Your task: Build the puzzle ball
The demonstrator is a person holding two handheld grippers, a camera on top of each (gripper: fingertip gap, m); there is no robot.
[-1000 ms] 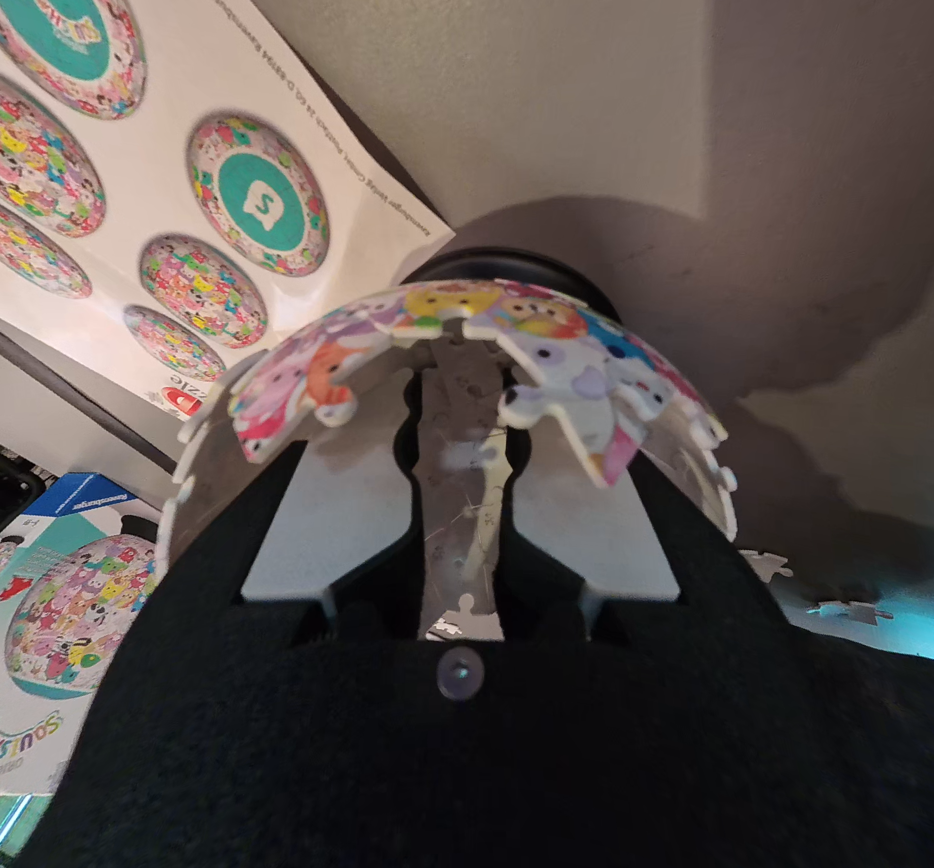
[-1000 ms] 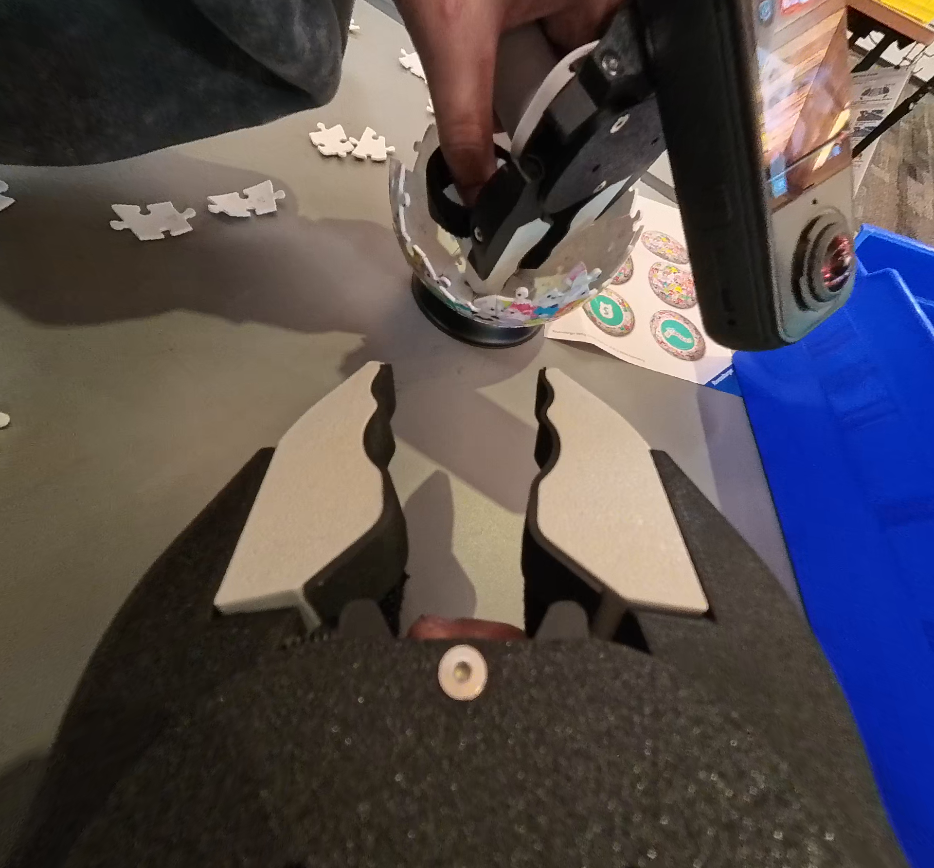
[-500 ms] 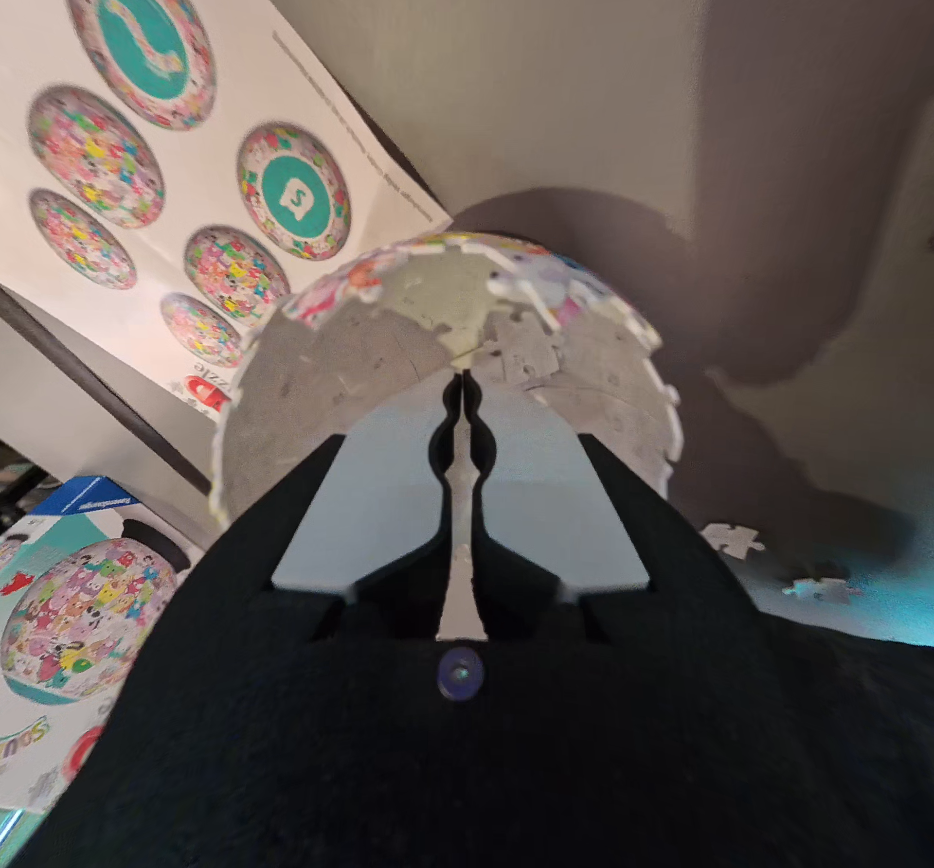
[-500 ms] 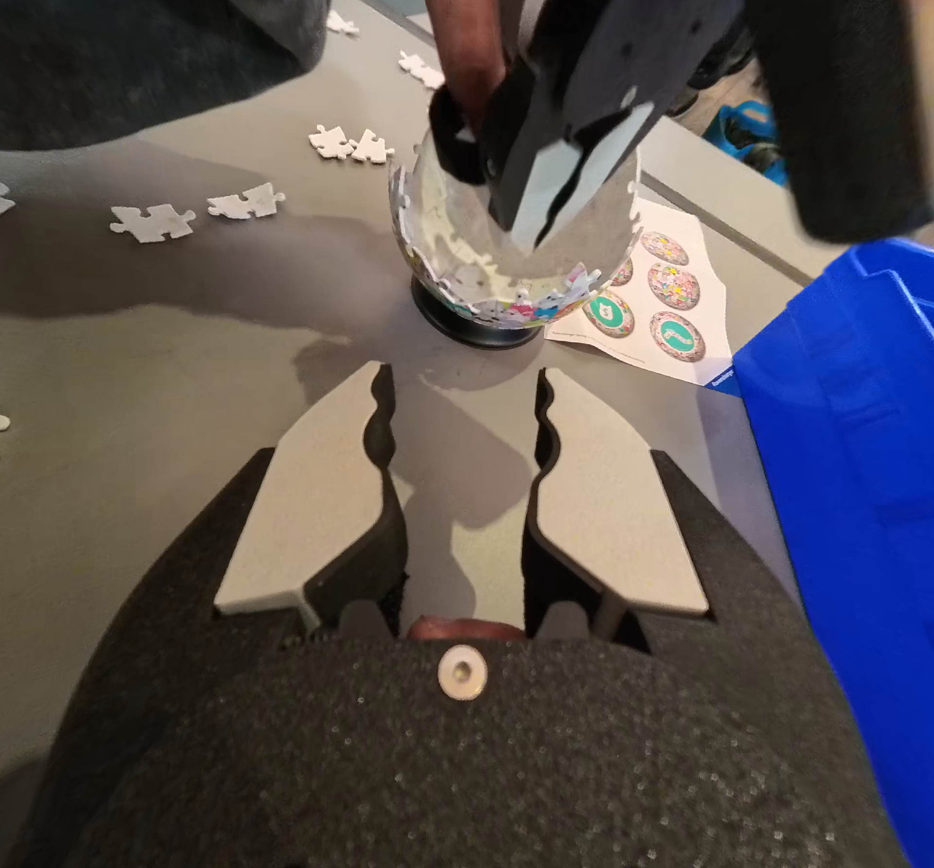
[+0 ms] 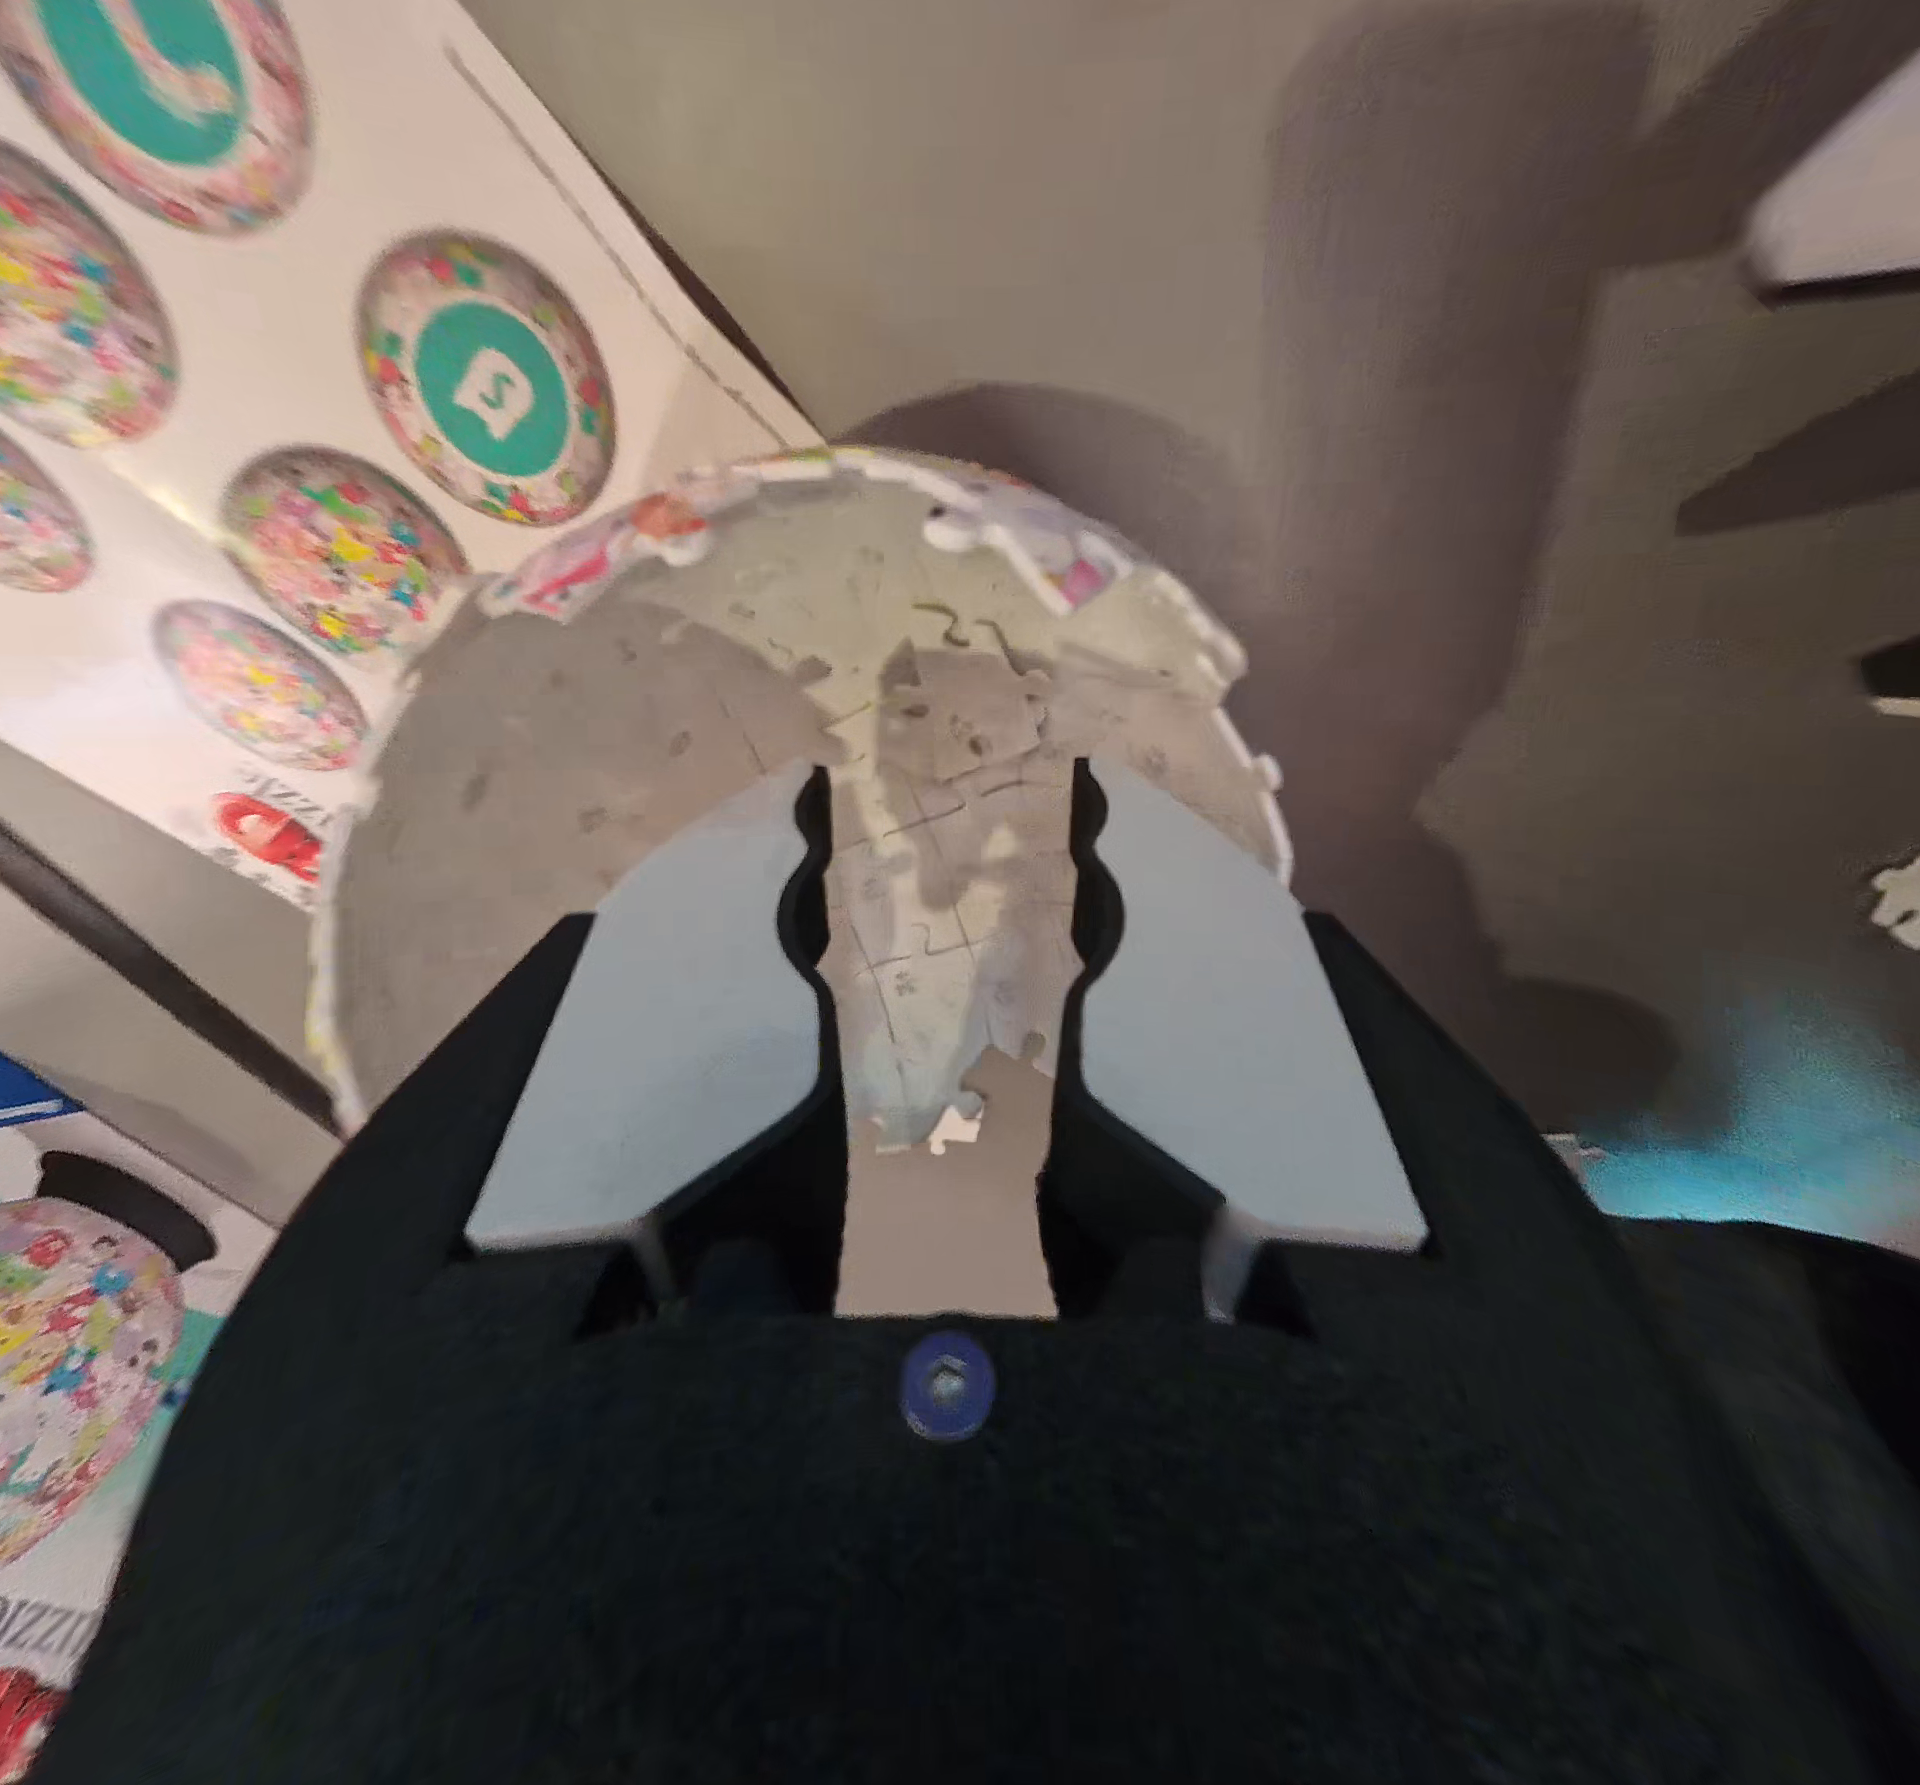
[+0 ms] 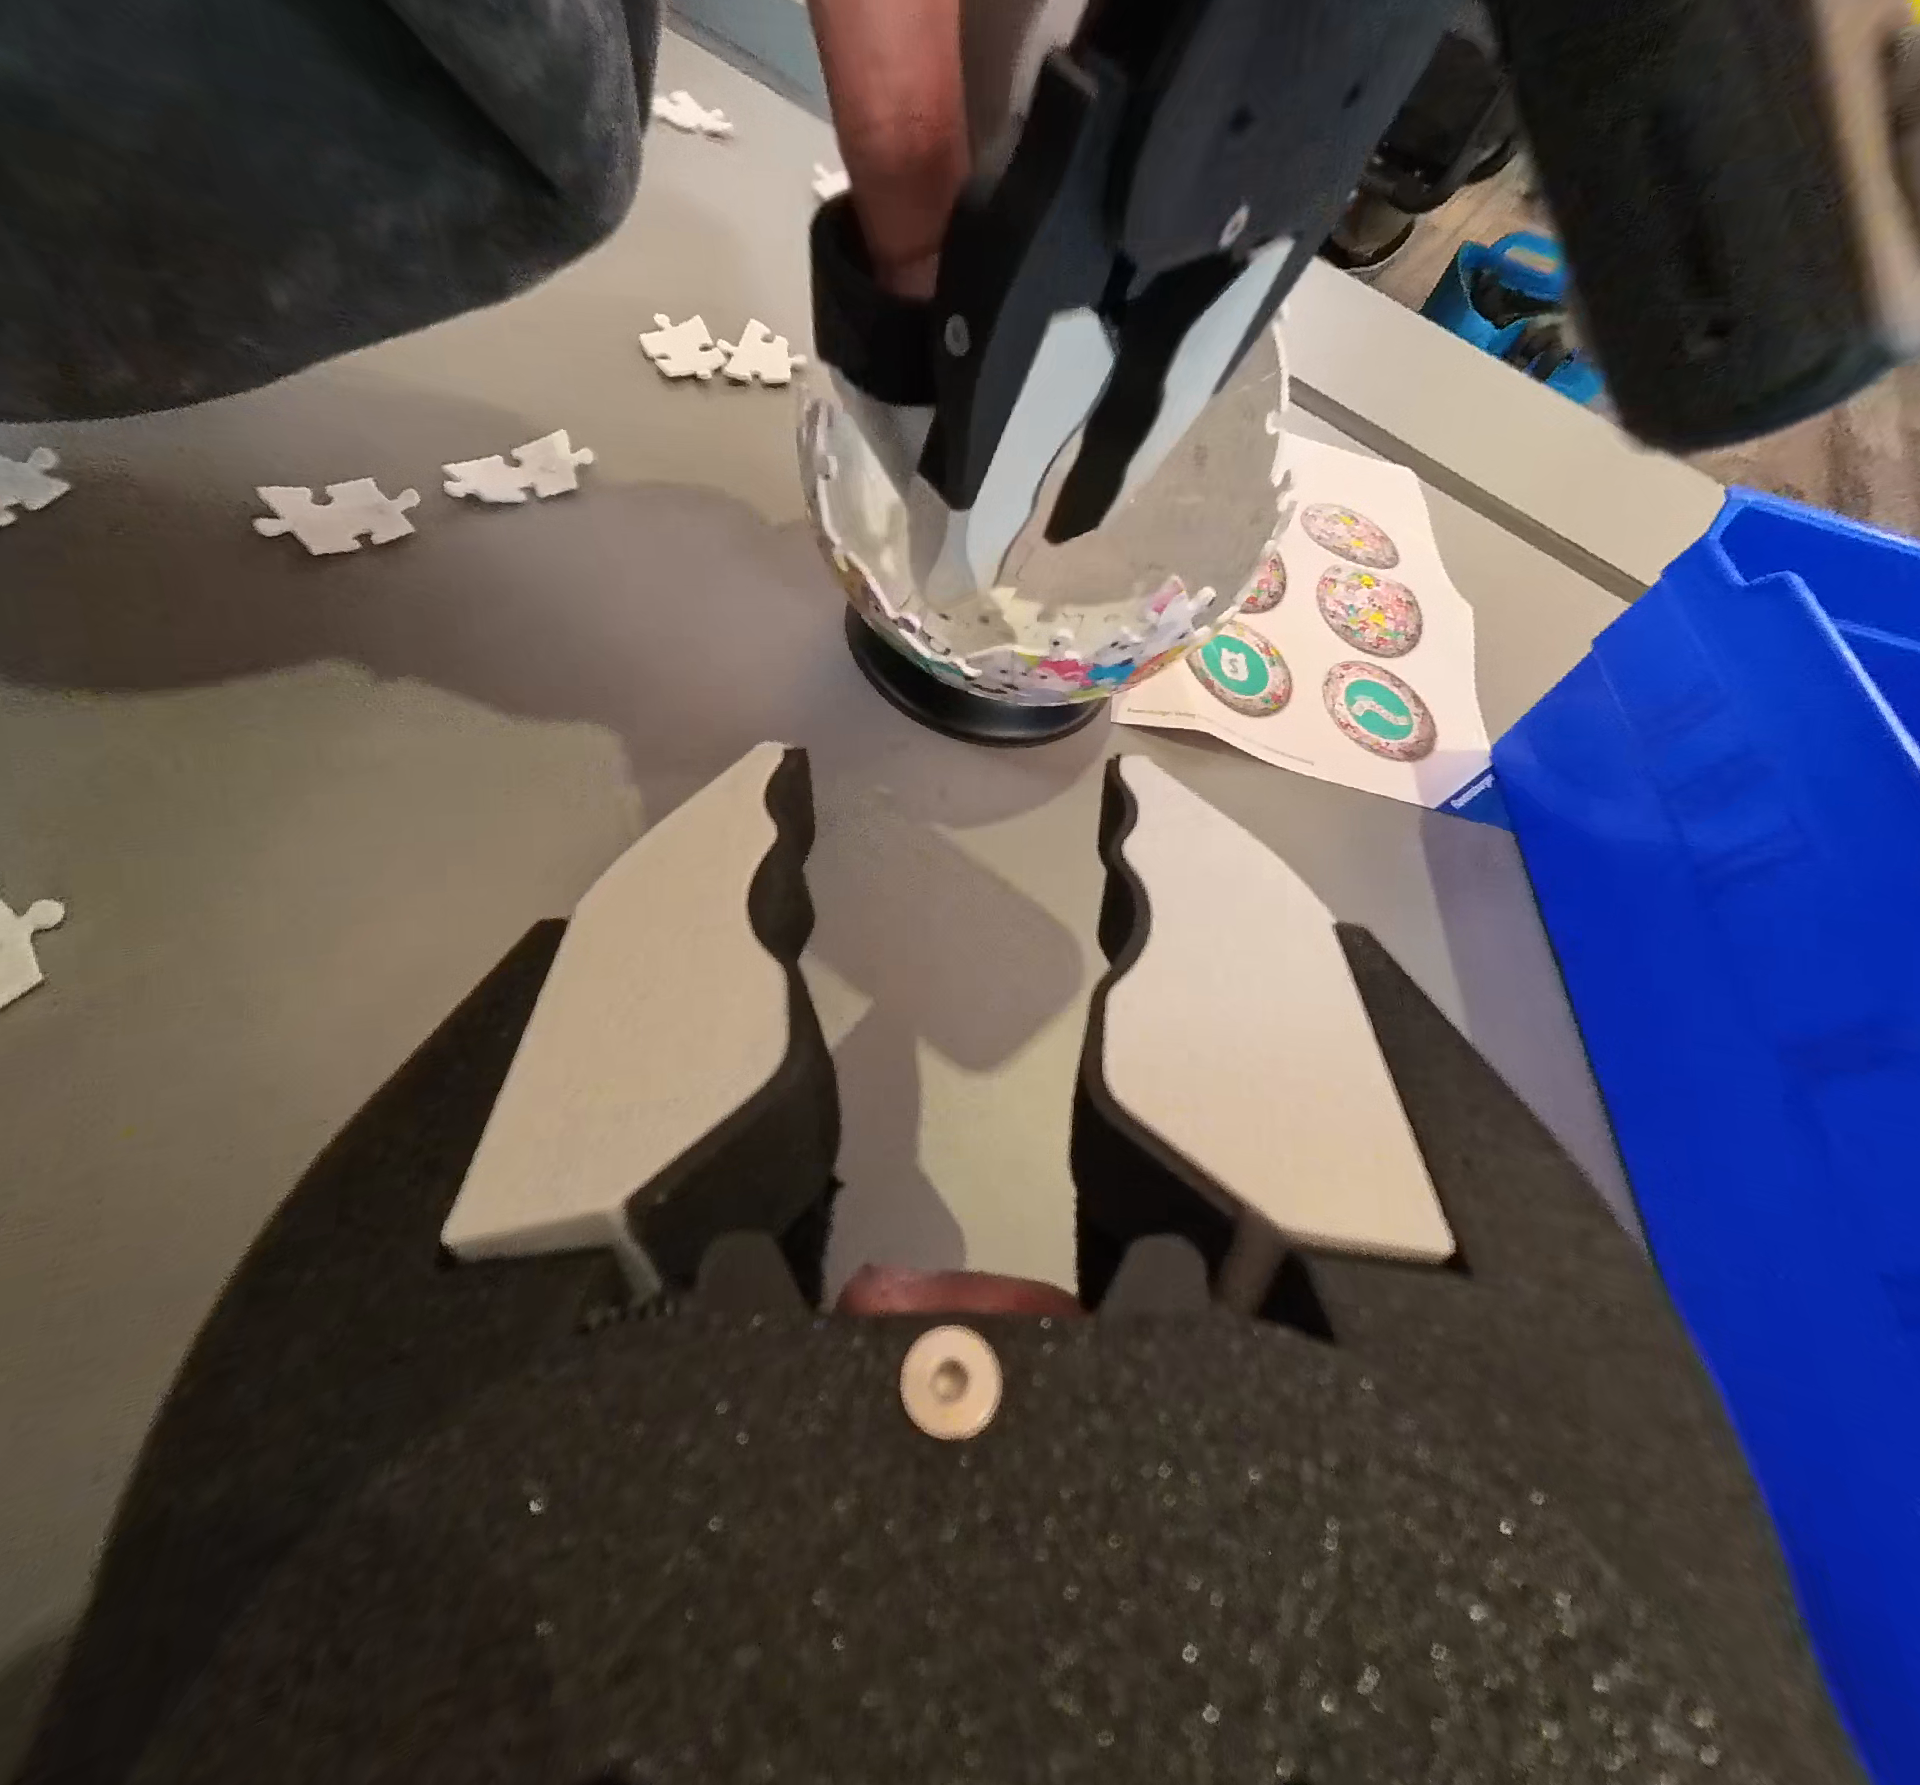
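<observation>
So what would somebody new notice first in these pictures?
Probably the half-built puzzle ball, an open bowl on a dark stand mid-table, with the left gripper dipping into it, jaws apart. Next, the bright blue bin at the right, and white loose pieces scattered on the left.

The half-built puzzle ball (image 6: 1195, 530), an open bowl-shaped shell of interlocked curved pieces, plain grey-white inside and brightly patterned outside, sits upright on a round black stand (image 6: 971, 701) at the far middle of the grey table. Its rim is jagged with unfilled tabs. Loose white jigsaw pieces (image 6: 338, 514) lie scattered on the table to its left, seemingly blank side up.
</observation>
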